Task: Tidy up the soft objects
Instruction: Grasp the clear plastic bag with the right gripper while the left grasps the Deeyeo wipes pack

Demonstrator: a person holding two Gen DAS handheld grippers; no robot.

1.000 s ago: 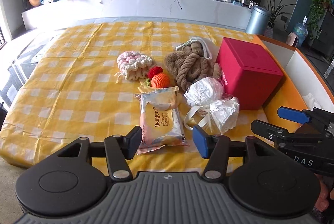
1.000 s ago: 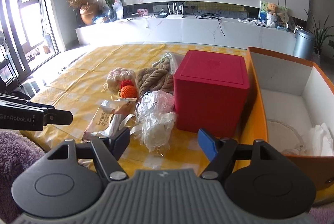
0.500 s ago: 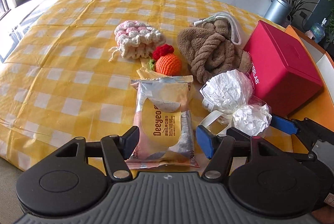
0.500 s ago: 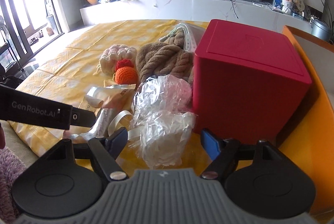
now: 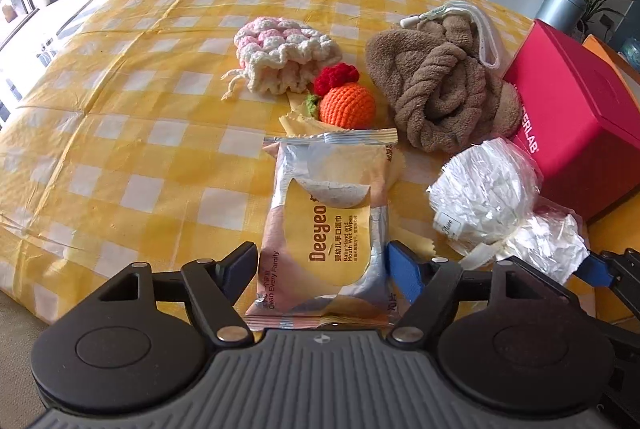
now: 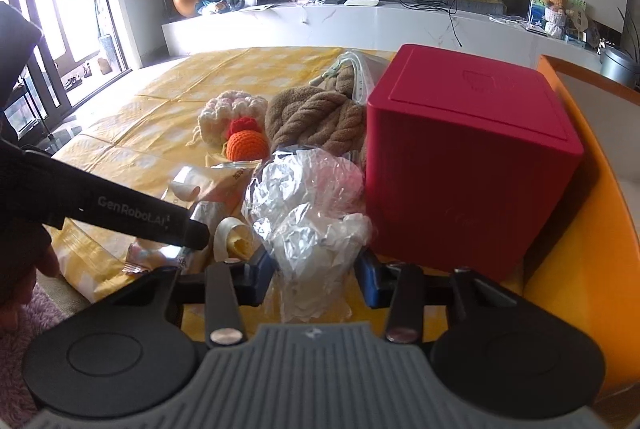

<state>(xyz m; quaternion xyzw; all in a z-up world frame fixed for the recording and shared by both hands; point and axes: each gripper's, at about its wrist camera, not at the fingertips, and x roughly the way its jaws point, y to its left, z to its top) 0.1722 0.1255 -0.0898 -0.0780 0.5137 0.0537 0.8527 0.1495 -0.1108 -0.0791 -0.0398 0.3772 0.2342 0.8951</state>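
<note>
My left gripper [image 5: 322, 269] is open, its fingers on either side of the near end of a Deeyeo wet wipes pack [image 5: 326, 225] lying flat on the yellow checked cloth. My right gripper [image 6: 316, 273] is open around the near end of a crinkly clear plastic bundle [image 6: 316, 205], which also shows in the left wrist view [image 5: 492, 205]. Behind lie an orange and red crochet fruit [image 5: 346, 101], a pink and white crochet piece [image 5: 280, 57] and a brown twisted towel [image 5: 440, 89].
A red box [image 6: 468, 157] stands right of the bundle, touching the brown towel. An orange-walled storage box [image 6: 592, 197] stands at the far right. The table's near edge runs just under both grippers. A white TV counter lies beyond the table.
Both grippers have moved forward and down. The left now straddles the wipes pack. The right now straddles the plastic bundle, its jaws narrower than before.
</note>
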